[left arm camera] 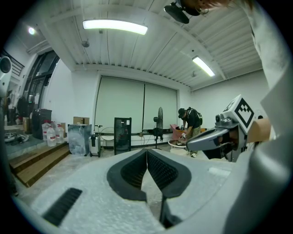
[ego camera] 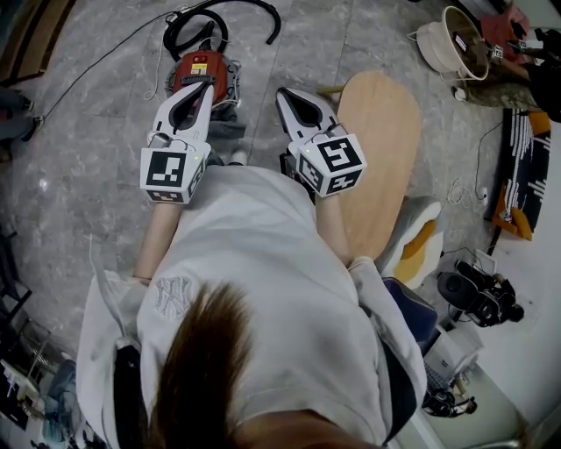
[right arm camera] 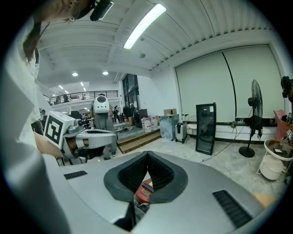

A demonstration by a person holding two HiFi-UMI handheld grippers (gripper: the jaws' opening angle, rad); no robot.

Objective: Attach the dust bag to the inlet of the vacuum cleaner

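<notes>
Vacuum cleaner (ego camera: 200, 72): red rounded body, set on grey veined stone floor (ego camera: 88, 131) ahead of person; black hose (ego camera: 230, 10) coiled beyond it. Left gripper (ego camera: 204, 88): jaws clenched, ribbed black pads (left arm camera: 162, 171) pressed together, nothing held; tip seen over vacuum cleaner in head view, contact not confirmed. Right gripper (ego camera: 284, 93): jaws clenched, empty, held beside left gripper, apart from it. Oval wooden board (ego camera: 379, 149) laid just right of right gripper. Bare floor seen left of vacuum cleaner.

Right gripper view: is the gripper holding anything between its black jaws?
No, the right gripper has its jaws shut tip to tip, empty; the red vacuum cleaner lies beyond them.
</notes>
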